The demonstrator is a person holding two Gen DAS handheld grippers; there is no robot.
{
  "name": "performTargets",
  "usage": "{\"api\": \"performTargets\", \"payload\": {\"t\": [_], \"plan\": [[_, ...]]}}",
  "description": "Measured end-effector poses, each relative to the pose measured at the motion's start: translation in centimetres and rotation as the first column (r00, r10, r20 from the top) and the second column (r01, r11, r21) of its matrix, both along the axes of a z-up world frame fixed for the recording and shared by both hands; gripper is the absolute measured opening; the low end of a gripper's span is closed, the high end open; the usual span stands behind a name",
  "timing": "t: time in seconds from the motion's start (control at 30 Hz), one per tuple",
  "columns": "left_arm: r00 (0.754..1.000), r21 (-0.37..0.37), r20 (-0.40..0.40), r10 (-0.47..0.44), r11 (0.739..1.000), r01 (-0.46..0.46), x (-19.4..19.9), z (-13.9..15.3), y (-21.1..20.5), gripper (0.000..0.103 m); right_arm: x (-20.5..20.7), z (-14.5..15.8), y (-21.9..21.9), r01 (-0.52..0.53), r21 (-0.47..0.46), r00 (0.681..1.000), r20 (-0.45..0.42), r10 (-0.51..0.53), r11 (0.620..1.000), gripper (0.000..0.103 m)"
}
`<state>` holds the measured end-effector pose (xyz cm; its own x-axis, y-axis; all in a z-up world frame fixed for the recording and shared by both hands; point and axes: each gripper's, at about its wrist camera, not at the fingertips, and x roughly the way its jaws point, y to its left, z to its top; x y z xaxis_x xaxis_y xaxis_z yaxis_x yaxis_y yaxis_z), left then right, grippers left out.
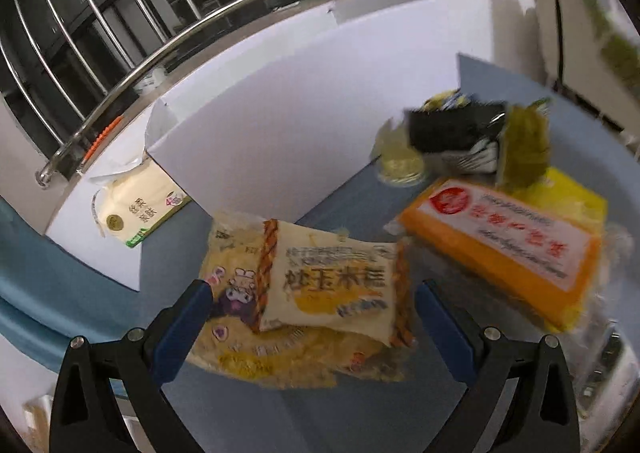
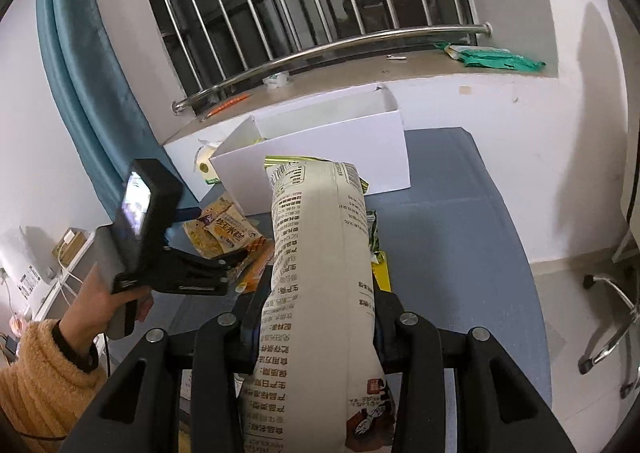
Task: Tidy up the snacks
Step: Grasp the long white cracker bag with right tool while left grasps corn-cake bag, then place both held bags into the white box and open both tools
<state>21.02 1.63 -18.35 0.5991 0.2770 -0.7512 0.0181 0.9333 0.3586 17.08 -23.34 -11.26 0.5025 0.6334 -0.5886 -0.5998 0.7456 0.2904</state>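
My left gripper (image 1: 312,305) is open, its blue fingers either side of a yellow corn-snack packet (image 1: 320,293) lying on the blue table. An orange packet (image 1: 504,237) lies to its right, with dark and green packets (image 1: 480,133) behind. My right gripper (image 2: 316,329) is shut on a tall cream snack bag (image 2: 320,273) printed with text and holds it above the table, in front of the white box (image 2: 320,157). The left gripper (image 2: 224,253) shows in the right wrist view over the corn-snack packet (image 2: 224,237).
The open white box (image 1: 260,125) stands at the table's back edge below a window sill with a steel rail (image 2: 320,49). A tissue pack (image 1: 136,209) lies left of the box. A green packet (image 2: 496,55) rests on the sill. A chair base (image 2: 608,317) stands at the right.
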Motion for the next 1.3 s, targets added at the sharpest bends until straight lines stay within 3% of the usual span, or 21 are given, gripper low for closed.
{"api": "performTargets", "payload": {"t": [0.13,0.17,0.2,0.23,0.37,0.53,0.7,0.83,0.93,1.07,1.2,1.3], "plan": [[1.000,0.005,-0.009,-0.019,1.000,0.019,0.6,-0.1,-0.1,0.099,0.2,-0.1,-0.4,0.008,0.013,1.000,-0.001,-0.008,1.000,0.043],[1.000,0.007,-0.003,-0.027,1.000,0.027,0.6,-0.1,-0.1,0.083,0.2,-0.1,-0.4,0.010,0.009,1.000,0.003,-0.010,1.000,0.043],[0.999,0.005,0.005,-0.037,0.999,0.037,0.4,0.2,-0.3,0.058,0.0,-0.2,-0.4,0.012,0.005,1.000,0.006,-0.012,1.000,0.043],[0.999,-0.004,0.014,-0.035,0.999,0.035,0.2,0.5,-0.2,0.057,-0.1,-0.2,-0.5,0.012,0.007,1.000,0.007,-0.012,1.000,0.043],[0.998,-0.166,0.051,-0.021,0.986,0.030,-1.0,2.0,1.0,0.057,-0.5,-0.2,-0.5,0.010,0.010,1.000,0.012,-0.010,1.000,0.043],[0.981,-0.382,0.191,0.014,0.922,0.061,-4.3,5.7,3.0,0.056,-0.2,-0.2,-0.4,0.003,0.025,1.000,0.008,-0.003,1.000,0.043],[0.946,-0.496,0.320,0.053,0.860,0.119,-6.2,10.5,5.0,0.056,1.2,0.7,0.7,-0.010,0.053,1.000,0.013,0.009,0.999,0.043],[0.924,-0.509,0.372,0.087,0.852,0.125,-5.0,13.3,6.5,0.056,3.9,3.0,2.9,-0.026,0.060,0.998,0.054,0.023,0.998,0.043],[0.914,-0.545,0.385,0.130,0.831,0.111,-2.1,14.8,8.1,0.056,7.0,4.7,4.7,0.001,0.085,0.998,0.068,-0.007,0.996,0.043],[0.919,-0.561,0.354,0.174,0.826,0.060,2.9,15.4,10.1,0.056,12.9,5.9,8.6,0.080,0.065,0.993,0.077,-0.085,0.995,0.043],[0.931,-0.552,0.321,0.172,0.833,0.036,6.7,15.4,10.8,0.056,17.2,6.4,12.6,0.103,-0.009,0.991,0.092,-0.102,0.995,0.043],[0.934,-0.532,0.306,0.182,0.847,0.010,8.0,15.3,11.0,0.060,19.9,6.5,15.0,0.086,-0.004,0.995,0.055,-0.086,0.996,0.043]]}}
